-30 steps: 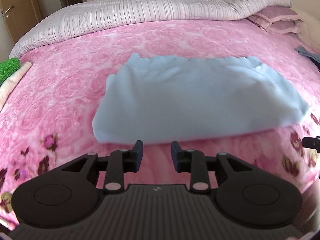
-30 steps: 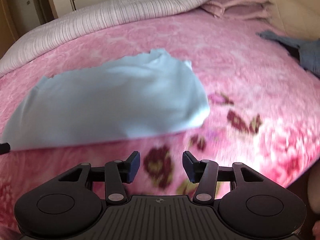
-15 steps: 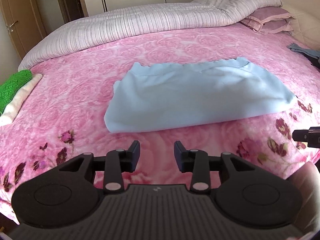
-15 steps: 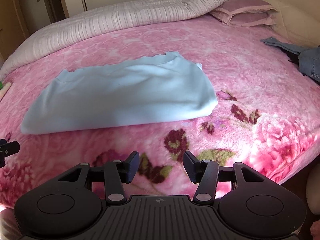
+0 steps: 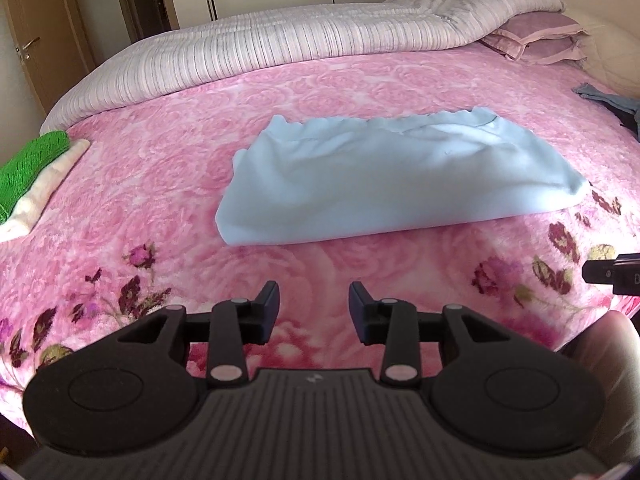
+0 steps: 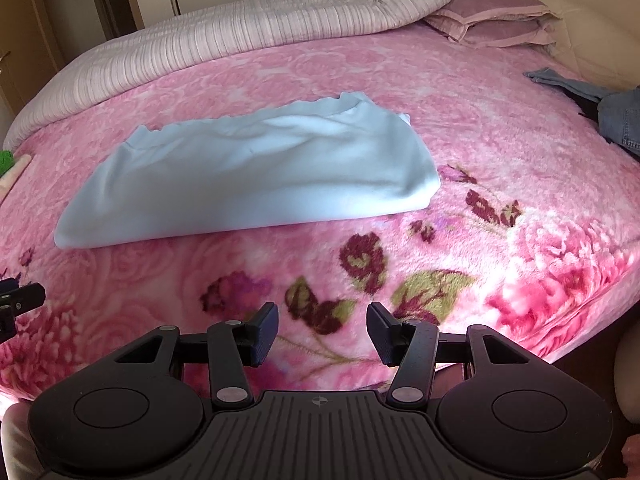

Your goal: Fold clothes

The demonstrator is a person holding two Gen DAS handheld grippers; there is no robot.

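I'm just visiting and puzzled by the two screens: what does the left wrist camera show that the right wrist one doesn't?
Only the left wrist view shows the whole folded green and white stack at the bed's left edge and the door handle; the right view catches just a sliver of that stack. Only the right wrist view shows the denim jeans at the far right. Both share the folded light blue garment on the pink floral blanket, the striped duvet, the pillows, and open, empty tongs: left tongs, right tongs.
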